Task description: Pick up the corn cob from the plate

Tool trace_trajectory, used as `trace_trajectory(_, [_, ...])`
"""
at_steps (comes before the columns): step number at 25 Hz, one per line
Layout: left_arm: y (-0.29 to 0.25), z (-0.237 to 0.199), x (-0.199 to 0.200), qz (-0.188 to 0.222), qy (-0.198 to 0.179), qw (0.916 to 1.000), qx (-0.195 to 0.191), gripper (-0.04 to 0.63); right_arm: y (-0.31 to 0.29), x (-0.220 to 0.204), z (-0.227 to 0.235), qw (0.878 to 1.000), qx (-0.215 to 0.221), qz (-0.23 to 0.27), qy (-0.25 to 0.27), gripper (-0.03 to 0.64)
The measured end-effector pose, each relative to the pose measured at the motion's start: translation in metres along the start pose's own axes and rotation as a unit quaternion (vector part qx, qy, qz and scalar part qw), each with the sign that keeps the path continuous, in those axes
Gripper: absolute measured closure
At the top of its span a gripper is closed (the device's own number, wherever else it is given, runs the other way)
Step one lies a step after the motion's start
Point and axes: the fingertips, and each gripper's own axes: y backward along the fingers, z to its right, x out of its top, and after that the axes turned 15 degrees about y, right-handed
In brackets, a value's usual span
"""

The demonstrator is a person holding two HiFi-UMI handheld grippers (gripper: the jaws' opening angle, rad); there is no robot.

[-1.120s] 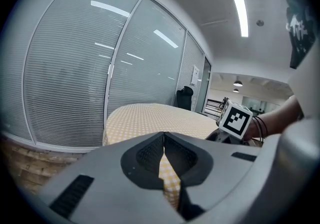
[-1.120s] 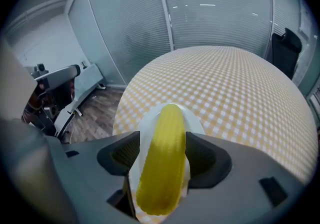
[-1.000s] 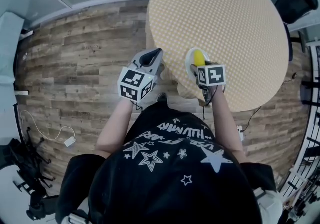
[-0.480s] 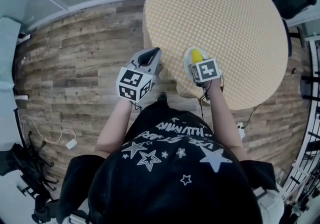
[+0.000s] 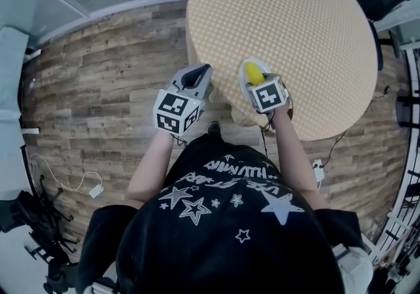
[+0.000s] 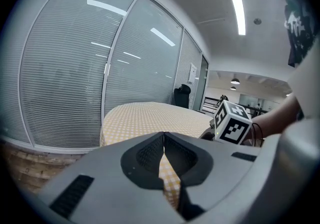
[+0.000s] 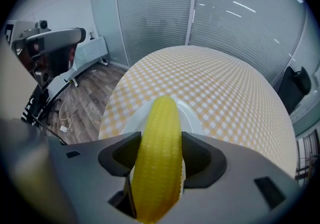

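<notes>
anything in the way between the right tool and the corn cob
Nothing visible does. The corn cob sits directly between the jaws of the right tool, which close on its sides, with the white plate just beyond it.

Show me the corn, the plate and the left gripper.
corn (image 7: 159, 158), right gripper view, middle of the cob
plate (image 7: 191, 116), right gripper view, bare right rim
left gripper (image 6: 163, 142), left gripper view, between its fingertips

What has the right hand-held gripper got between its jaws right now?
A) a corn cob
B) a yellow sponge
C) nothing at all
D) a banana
A: in the right gripper view, the right hand-held gripper has its jaws against both sides of a yellow corn cob with rows of kernels, and the white plate shows behind it.
</notes>
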Motion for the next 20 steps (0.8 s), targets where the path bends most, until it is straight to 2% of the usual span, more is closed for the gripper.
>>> trace_trajectory(5, [0.006,0.008,-0.001,0.004,-0.003,1.0000,0.004,0.586,0.017,0.003,0.007,0.999,-0.023,0.034,0.000,0.357])
trace_trajectory(8, [0.005,0.016,0.000,0.007,-0.008,0.9999,0.004,0.586,0.034,0.015,0.016,0.995,-0.040,0.087,0.003,0.357])
trace_trajectory(12, [0.004,0.030,0.005,0.013,-0.012,0.9998,0.005,0.586,0.069,0.029,0.025,0.986,-0.045,0.160,-0.002,0.357])
trace_trajectory(20, [0.014,0.064,0.014,0.037,-0.017,0.9991,0.013,0.586,0.138,0.040,0.027,0.963,-0.046,0.266,0.014,0.357])
